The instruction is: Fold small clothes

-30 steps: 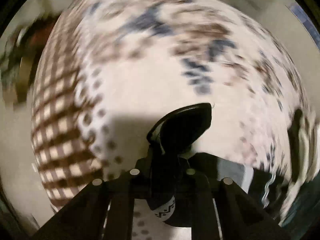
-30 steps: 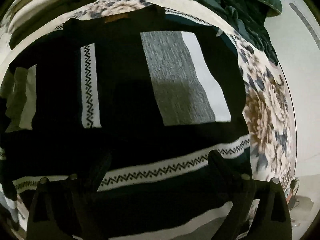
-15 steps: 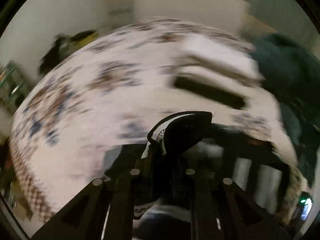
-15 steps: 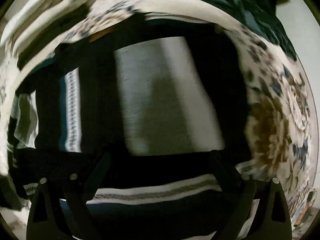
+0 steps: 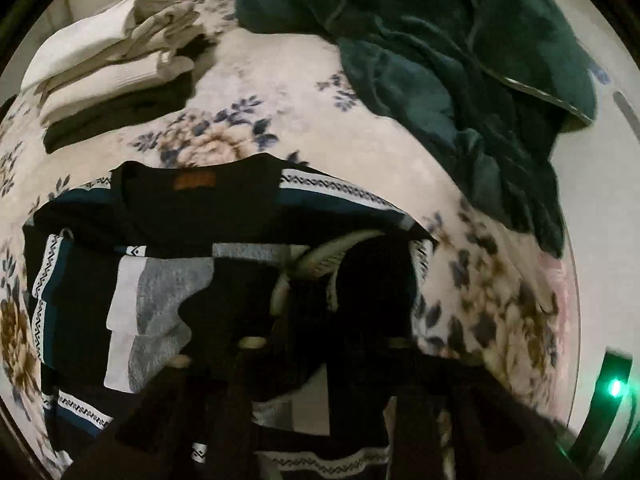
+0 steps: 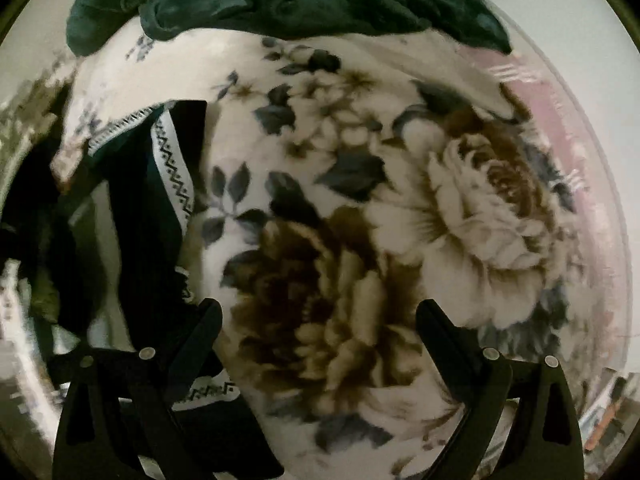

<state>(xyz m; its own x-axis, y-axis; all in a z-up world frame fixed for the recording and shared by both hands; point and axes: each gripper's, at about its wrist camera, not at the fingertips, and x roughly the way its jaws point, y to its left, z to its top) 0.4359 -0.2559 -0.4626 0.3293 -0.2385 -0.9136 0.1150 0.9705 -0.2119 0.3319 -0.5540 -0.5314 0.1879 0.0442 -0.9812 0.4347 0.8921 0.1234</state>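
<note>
Left gripper [image 5: 320, 312], fingers clenched on the sleeve [image 5: 372, 280], has swung it over the sweater [image 5: 168, 264] on the bed [image 5: 280, 92]. Right gripper [image 6: 320, 320], fingers released, moved off the sweater: fold underway.

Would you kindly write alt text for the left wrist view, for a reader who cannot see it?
The left gripper is shut on a fold of a dark sweater with white zigzag bands, spread on a floral bedspread. Behind it lie a stack of folded pale clothes on the left and a crumpled dark green garment on the right.
</note>
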